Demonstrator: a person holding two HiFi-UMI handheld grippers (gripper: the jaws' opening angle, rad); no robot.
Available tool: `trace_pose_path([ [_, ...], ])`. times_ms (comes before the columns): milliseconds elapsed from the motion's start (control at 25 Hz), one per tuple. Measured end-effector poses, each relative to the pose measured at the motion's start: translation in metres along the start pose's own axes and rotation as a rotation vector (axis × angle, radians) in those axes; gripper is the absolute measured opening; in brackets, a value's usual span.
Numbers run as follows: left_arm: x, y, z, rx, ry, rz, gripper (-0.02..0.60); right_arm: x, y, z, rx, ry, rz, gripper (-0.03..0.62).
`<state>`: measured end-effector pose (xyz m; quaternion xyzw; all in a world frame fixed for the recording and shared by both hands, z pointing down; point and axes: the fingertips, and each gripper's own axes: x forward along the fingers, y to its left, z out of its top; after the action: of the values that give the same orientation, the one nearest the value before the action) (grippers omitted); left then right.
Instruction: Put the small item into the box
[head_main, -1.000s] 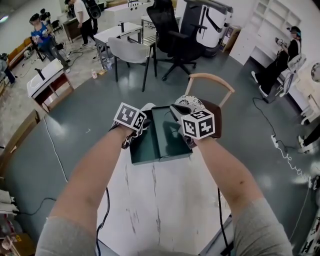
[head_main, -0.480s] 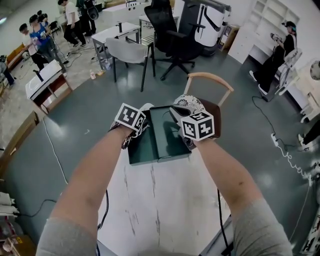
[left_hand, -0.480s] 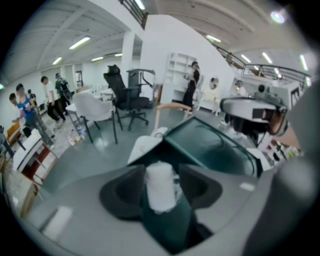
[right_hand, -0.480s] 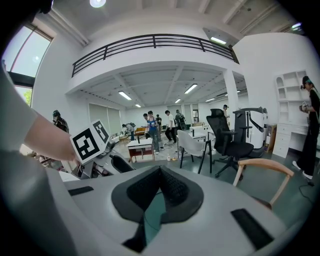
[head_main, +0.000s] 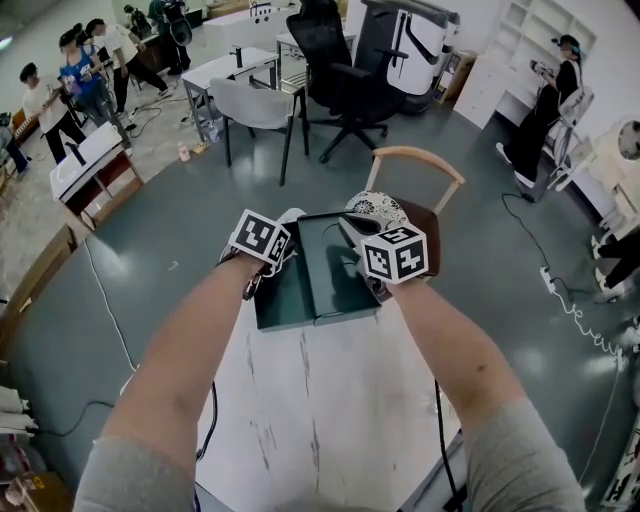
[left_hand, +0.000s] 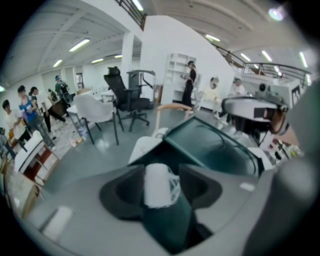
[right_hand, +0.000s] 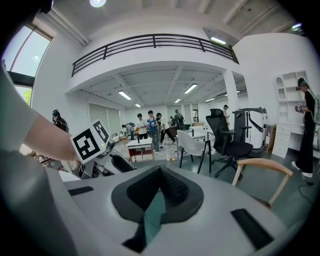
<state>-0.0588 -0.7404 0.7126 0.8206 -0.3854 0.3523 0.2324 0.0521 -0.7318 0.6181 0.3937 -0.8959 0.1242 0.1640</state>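
At the far end of the white marble counter, your left gripper pinches the small white item in its fingers beside the open dark green box. Your right gripper has its fingers closed narrow on a thin green edge of that box.

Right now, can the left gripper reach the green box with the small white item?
Probably yes. The left gripper holds the white item right before the open box, with nothing between; the right gripper pinches the box's edge, off to the side.
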Motion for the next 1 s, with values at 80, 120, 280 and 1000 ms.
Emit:
trace_pose_path([
  [80, -0.001, 0.001, 0.001, -0.002, -0.006, 0.001, 0.224, 0.0, 0.0, 0.001, 0.001, 0.0, -0.001, 0.008],
  [120, -0.001, 0.001, 0.002, -0.002, -0.007, 0.001, 0.224, 0.0, 0.0, 0.003, 0.002, 0.0, -0.002, 0.008],
  [280, -0.002, -0.003, 0.002, -0.001, -0.017, -0.004, 0.224, -0.004, 0.001, 0.003, 0.002, -0.002, -0.003, 0.008],
  [1000, -0.052, -0.009, 0.031, -0.02, -0.171, -0.003, 0.224, -0.034, 0.018, 0.025, -0.002, -0.007, -0.017, 0.008],
])
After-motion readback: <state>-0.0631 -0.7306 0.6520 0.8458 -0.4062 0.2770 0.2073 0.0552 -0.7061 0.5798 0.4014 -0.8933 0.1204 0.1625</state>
